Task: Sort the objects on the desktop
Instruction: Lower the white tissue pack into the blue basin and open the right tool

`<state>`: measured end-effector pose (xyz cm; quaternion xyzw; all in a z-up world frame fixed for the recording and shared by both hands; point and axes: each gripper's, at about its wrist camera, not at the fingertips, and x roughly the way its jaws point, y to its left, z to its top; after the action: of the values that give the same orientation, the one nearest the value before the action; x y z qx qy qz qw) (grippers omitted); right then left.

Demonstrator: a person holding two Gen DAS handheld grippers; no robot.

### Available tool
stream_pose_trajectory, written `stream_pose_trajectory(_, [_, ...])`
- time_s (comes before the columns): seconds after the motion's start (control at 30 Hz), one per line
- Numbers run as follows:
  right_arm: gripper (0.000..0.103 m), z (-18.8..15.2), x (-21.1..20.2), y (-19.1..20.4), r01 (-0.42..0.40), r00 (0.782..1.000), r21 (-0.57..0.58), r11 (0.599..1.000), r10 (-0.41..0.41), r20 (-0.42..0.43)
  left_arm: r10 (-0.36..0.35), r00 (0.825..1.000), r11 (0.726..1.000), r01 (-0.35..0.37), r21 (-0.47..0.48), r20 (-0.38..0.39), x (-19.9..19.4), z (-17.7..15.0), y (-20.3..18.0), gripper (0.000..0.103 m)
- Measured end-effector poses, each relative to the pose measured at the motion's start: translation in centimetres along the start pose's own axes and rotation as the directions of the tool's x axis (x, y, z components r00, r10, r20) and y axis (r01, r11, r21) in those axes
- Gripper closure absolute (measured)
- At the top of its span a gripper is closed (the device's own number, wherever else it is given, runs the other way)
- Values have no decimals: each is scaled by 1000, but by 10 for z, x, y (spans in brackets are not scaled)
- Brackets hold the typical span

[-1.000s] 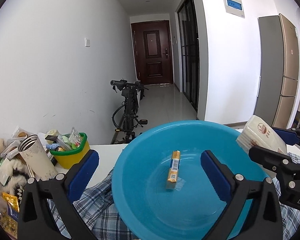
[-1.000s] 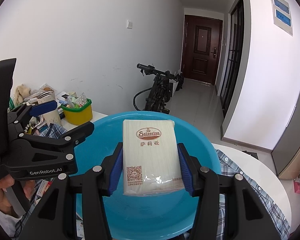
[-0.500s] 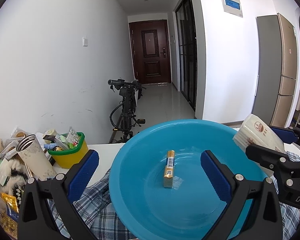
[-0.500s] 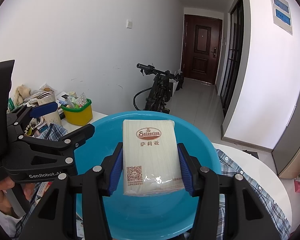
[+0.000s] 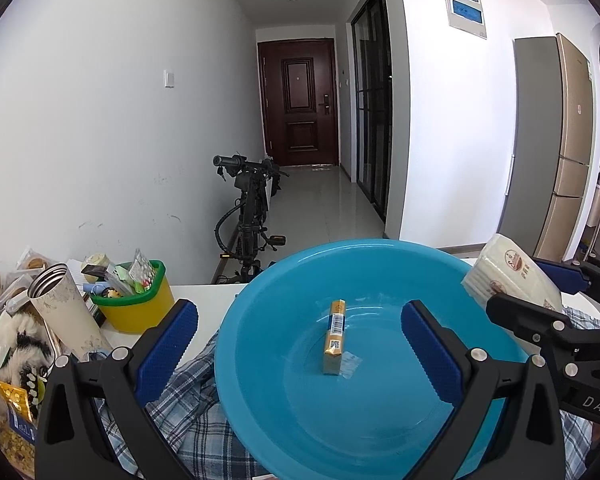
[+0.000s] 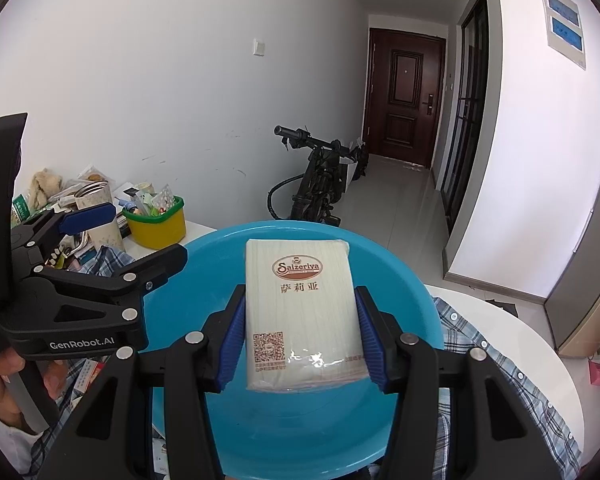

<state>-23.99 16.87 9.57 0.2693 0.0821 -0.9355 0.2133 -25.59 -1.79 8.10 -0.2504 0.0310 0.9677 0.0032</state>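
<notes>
Two tongs hang over one blue basin [image 5: 260, 360], which serves as the landmark for everything else. The right tongs [image 6: 300, 336] are clamped on a tissue pack [image 6: 300, 304], their blue pads pressing its two long sides, so the pack rides flat and label-up above the basin's hollow. That hold looks chosen for a straight drop: gripped by the edges and clear of the rim, the pack should fall flat once the jaws part. From the left wrist view the same pack [image 5: 508, 280] shows at the basin's right rim, well off its floor.

The left tongs [image 5: 300, 344] stand wide apart and hold nothing. They frame a small yellow box [image 5: 334, 336] that lies on the basin's floor near the middle, touching neither pad. It seems to be an item already sorted, which suggests the basin is the collecting place.

A plaid shirt [image 5: 180, 412] lies under the basin and spreads out on both sides of it, over the white worktop [image 6: 512, 320]. Left of the basin sit a yellow tub [image 5: 136, 312] stuffed with small items, an open metal cup [image 5: 66, 312] leaning beside it, and loose packets further left, probably still unsorted.

The step in hand appears to be releasing the pack into the basin; the main risk is that it lands on the box.
</notes>
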Motion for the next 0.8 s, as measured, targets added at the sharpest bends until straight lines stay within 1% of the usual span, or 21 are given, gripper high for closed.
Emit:
stream_pose_trajectory(0.17, [53,-1,-1,-1,-2,1000,-3,1000,2,-4,-15,1000,1000,15,-7,-1,-1,0,-4,0])
stream_pose_trajectory(0.8, [53,0,-4,1,-10,1000,-10,1000,10,-6,-18,1000,1000,18,-5,-5,-3,0,-9,0])
